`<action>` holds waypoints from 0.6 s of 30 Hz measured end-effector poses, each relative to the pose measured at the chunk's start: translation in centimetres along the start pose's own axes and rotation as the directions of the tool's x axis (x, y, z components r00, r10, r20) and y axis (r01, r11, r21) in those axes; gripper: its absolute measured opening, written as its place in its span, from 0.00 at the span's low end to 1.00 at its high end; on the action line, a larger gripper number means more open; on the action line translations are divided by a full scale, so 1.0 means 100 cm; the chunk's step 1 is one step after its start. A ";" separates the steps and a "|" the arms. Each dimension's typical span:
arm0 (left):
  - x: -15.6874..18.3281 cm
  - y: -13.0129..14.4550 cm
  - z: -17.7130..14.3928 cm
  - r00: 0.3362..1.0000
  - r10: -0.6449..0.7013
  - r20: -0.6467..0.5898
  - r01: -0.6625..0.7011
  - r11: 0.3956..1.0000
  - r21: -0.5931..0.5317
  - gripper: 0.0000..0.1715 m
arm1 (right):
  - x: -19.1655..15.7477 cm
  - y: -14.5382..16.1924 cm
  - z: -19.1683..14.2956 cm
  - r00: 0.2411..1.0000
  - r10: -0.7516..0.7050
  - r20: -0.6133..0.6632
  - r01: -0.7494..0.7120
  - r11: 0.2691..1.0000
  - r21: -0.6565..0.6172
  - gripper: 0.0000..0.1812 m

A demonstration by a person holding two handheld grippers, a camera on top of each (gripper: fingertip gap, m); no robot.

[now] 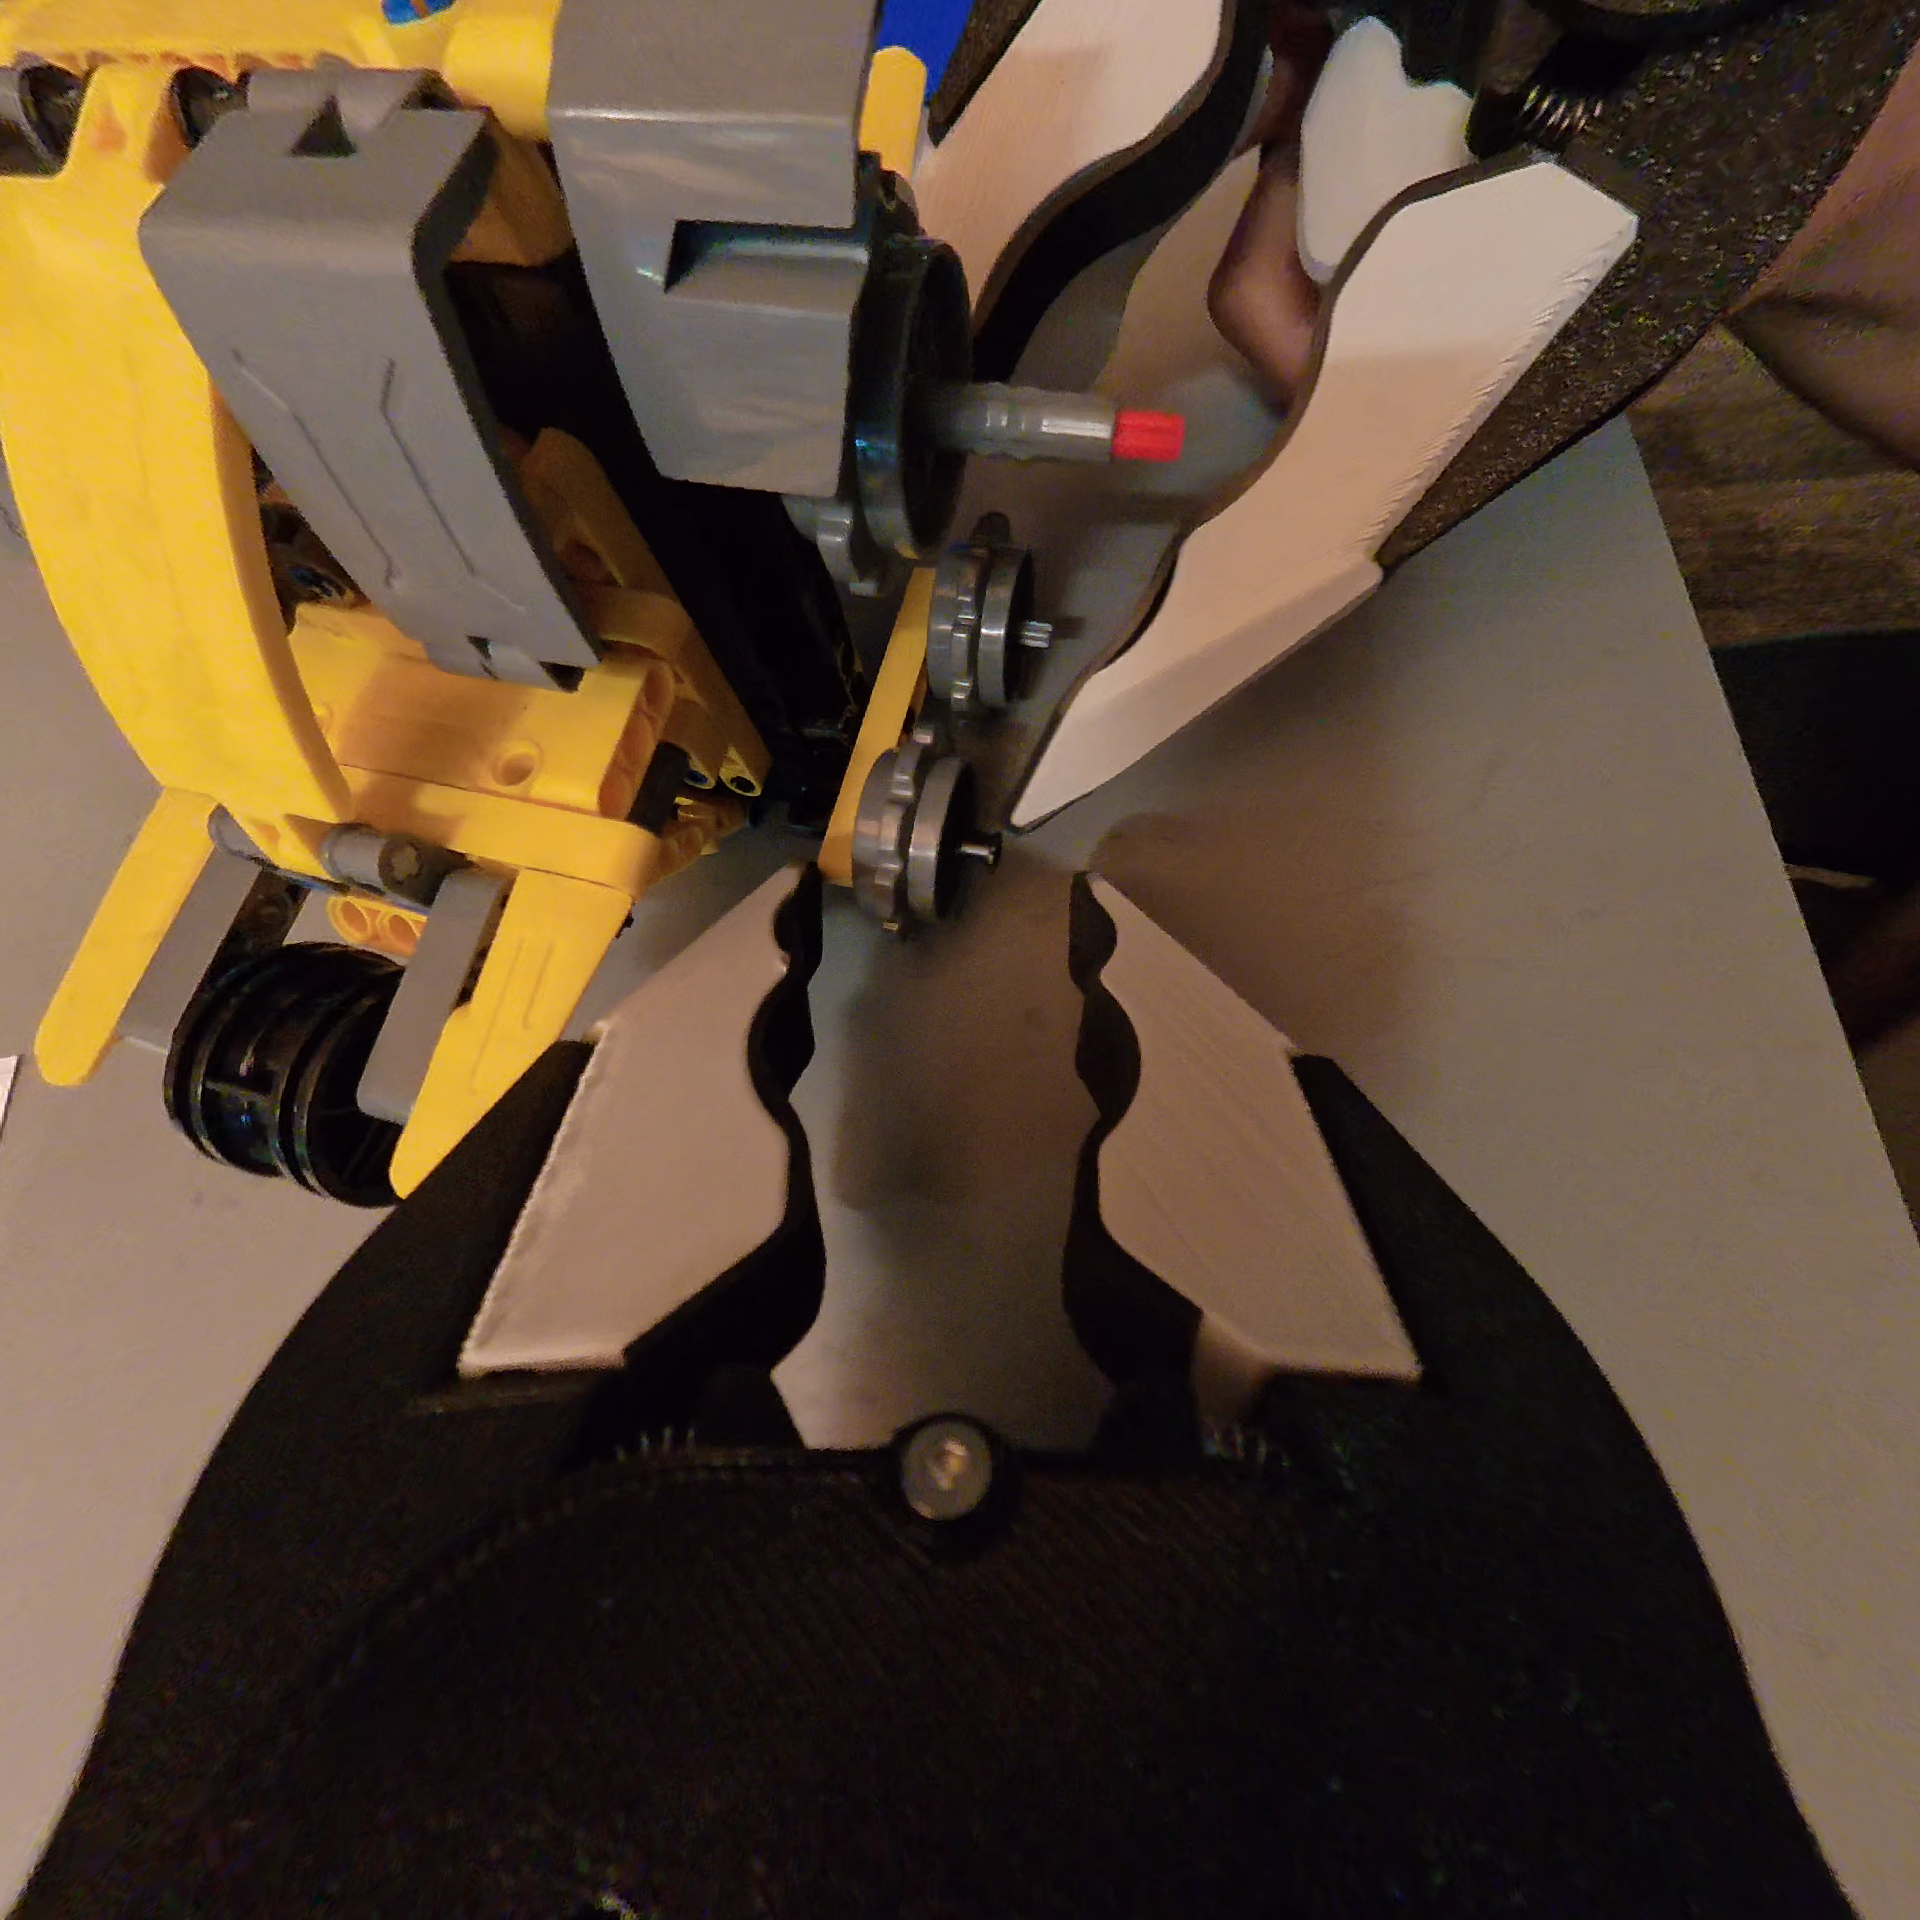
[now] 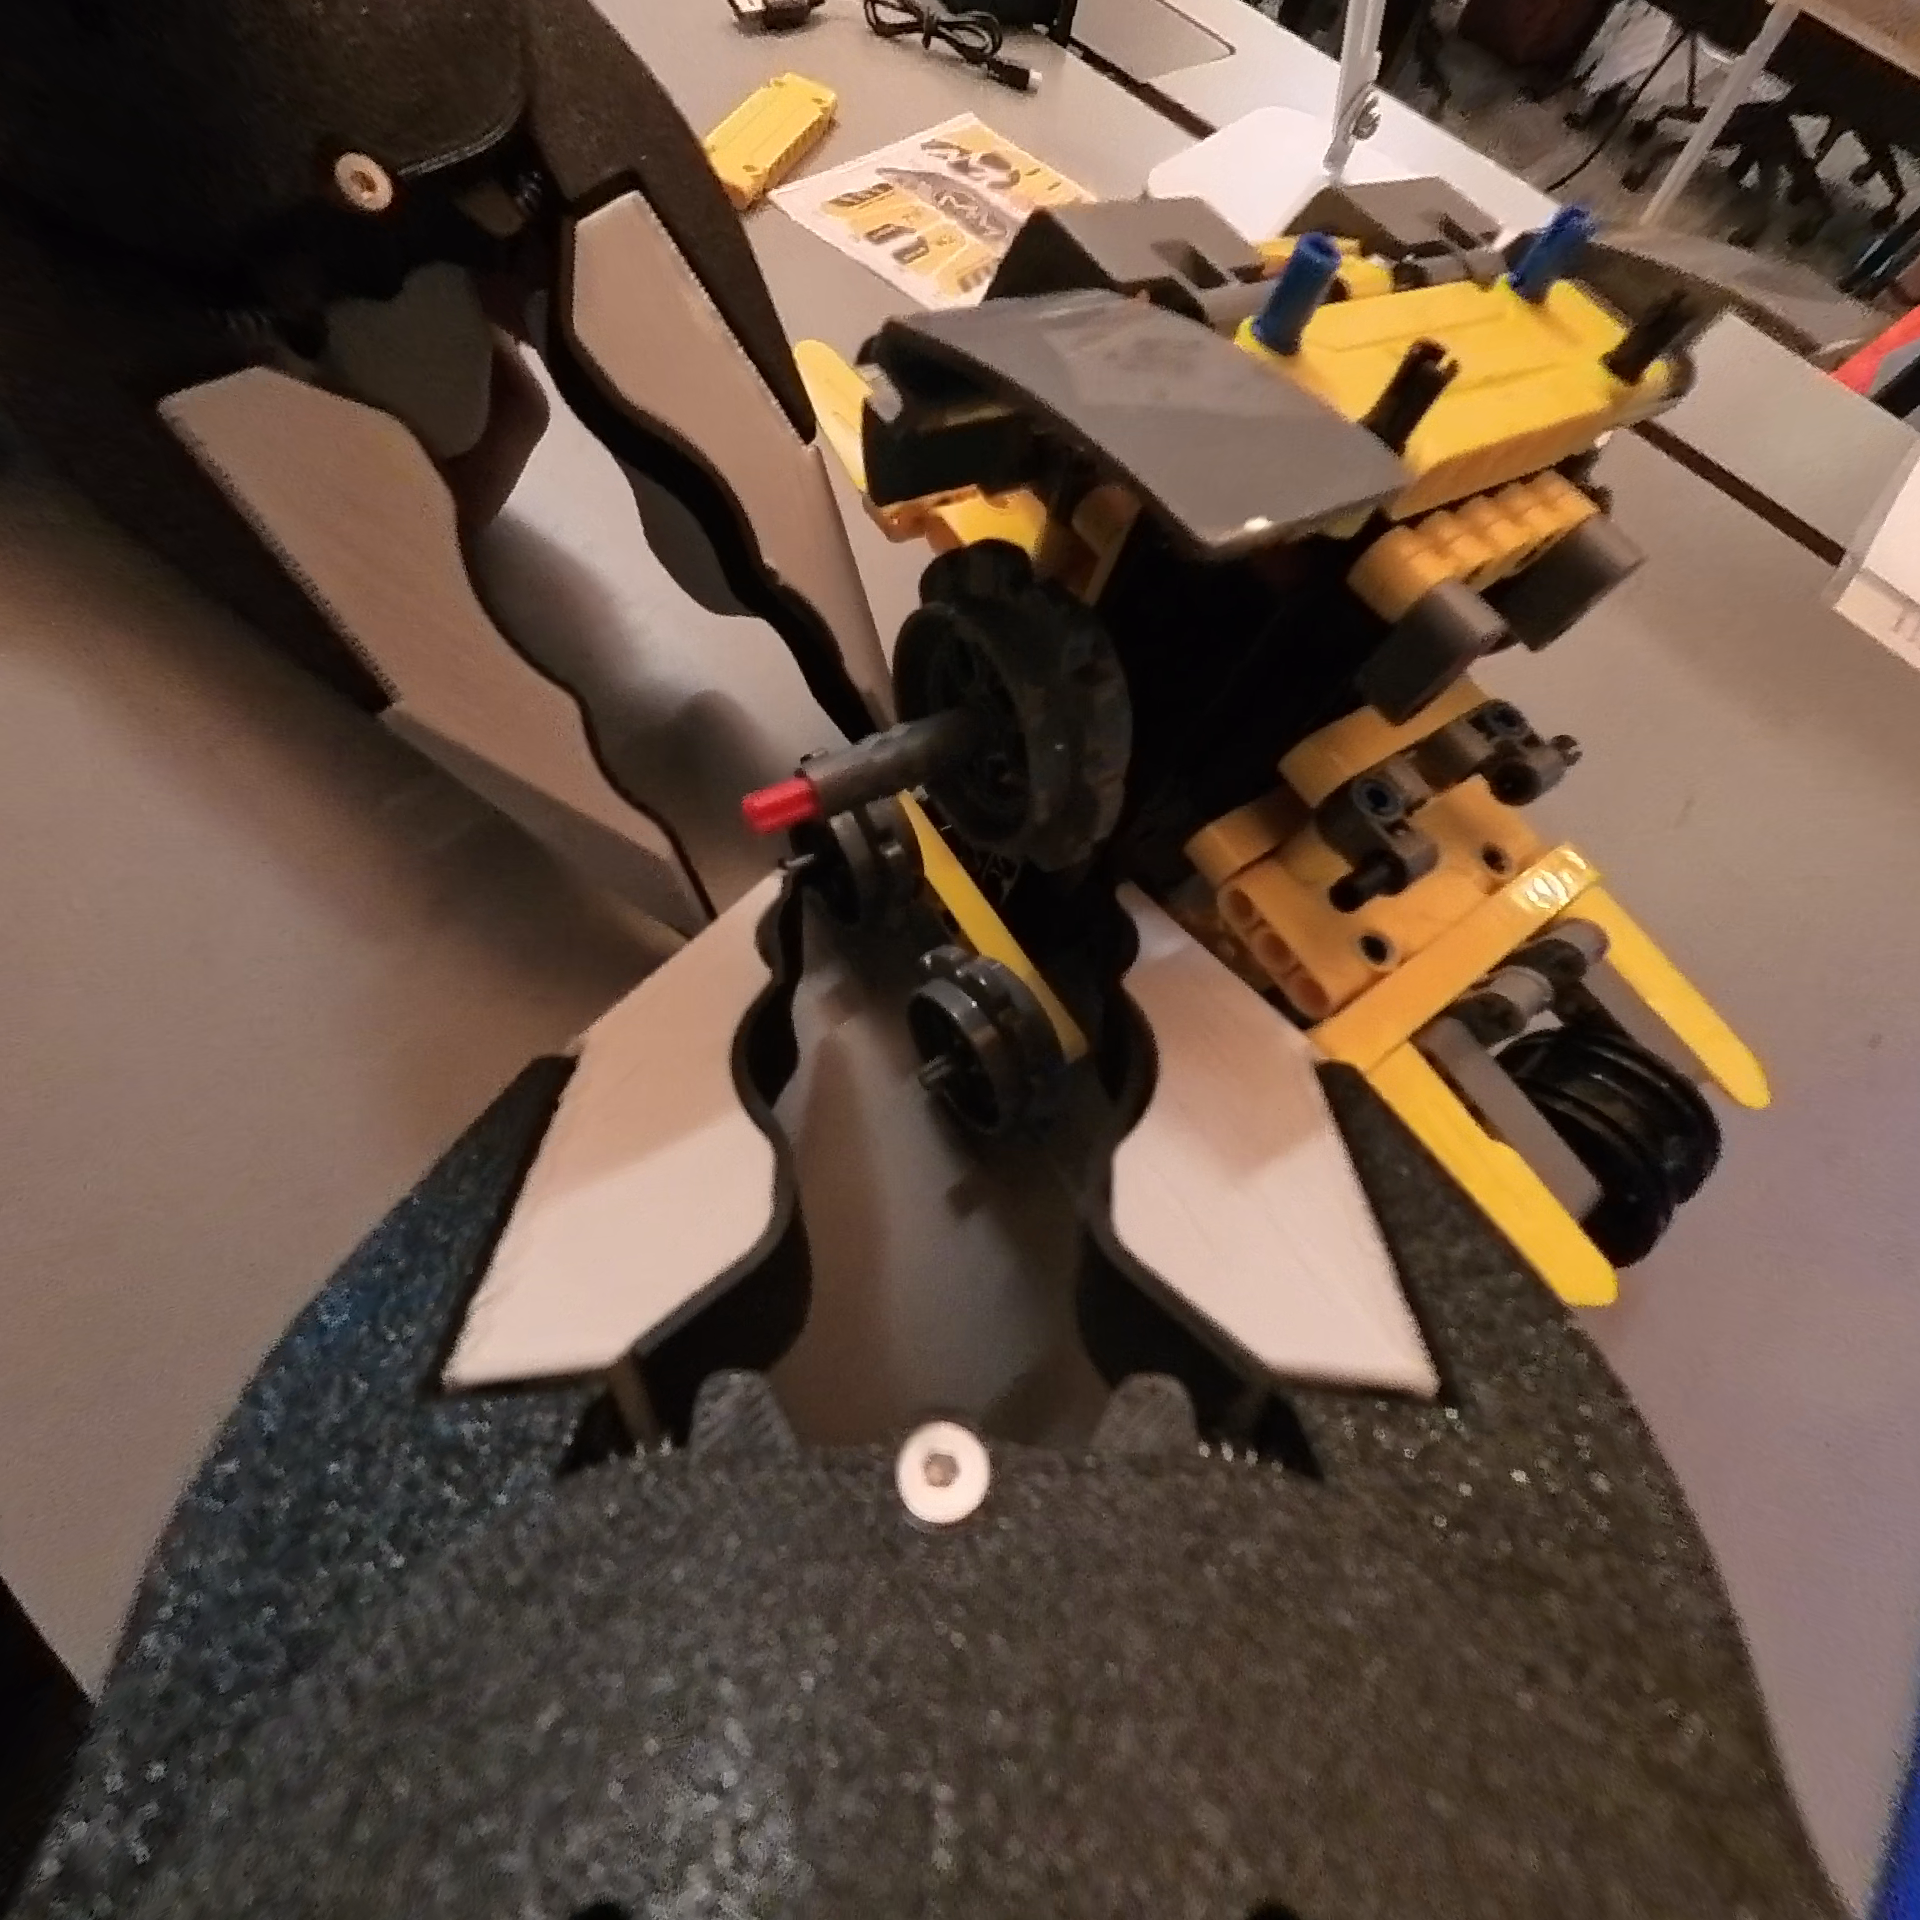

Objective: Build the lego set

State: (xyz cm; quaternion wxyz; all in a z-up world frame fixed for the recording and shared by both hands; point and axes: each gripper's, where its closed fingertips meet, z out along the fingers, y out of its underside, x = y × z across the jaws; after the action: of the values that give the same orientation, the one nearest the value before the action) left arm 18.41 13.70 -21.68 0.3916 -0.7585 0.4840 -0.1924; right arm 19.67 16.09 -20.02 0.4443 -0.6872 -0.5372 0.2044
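Observation:
A yellow and grey brick-built toy vehicle [image 1: 395, 416] sits tilted on a grey table [image 1: 1455, 935]. A grey axle with a red tip [image 1: 1049, 426] sticks out of its big black wheel. My left gripper [image 1: 940, 878] is open, its tips on either side of a small grey wheel [image 1: 914, 842]; the right tip is clear of it. In the right wrist view the vehicle [image 2: 1455, 364] fills the middle. My right gripper [image 2: 954, 909] has closed in on the yellow strip carrying the small wheels [image 2: 966, 1029]. One finger is against the underside. The left gripper's fingers [image 2: 675, 416] reach in from the upper left near the axle [image 2: 831, 779].
The right gripper's fingers [image 1: 1299, 499] come in from the top right, with a hand [image 1: 1262, 301] behind them. Farther back on the table [image 2: 208, 935] lie a loose yellow piece [image 2: 769, 135], a printed sheet [image 2: 935, 197], cables [image 2: 935, 31] and a white box [image 2: 1247, 156]. The loose yellow piece [image 2: 769, 135] is about 30 cm from both grippers' fingertips.

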 end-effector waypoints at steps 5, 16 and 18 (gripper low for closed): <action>-0.003 0.000 -0.001 1.000 -0.011 -0.001 0.011 1.000 0.003 0.22 | 0.001 0.001 0.001 1.000 -0.010 0.013 0.010 1.000 -0.005 0.30; -0.009 0.001 -0.001 0.999 -0.003 0.035 0.003 1.000 0.001 0.14 | 0.000 0.007 0.006 0.999 -0.050 -0.012 0.049 0.997 -0.054 0.33; -0.008 0.001 -0.001 1.000 0.001 0.025 -0.001 1.000 0.001 0.16 | 0.000 0.007 0.005 0.999 -0.043 -0.007 0.043 0.998 -0.052 0.33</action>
State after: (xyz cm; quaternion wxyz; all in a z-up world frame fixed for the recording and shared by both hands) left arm 17.95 14.33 -21.66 0.3983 -0.7604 0.4793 -0.1828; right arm 19.64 16.26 -20.88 0.4328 -0.6875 -0.5553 0.1782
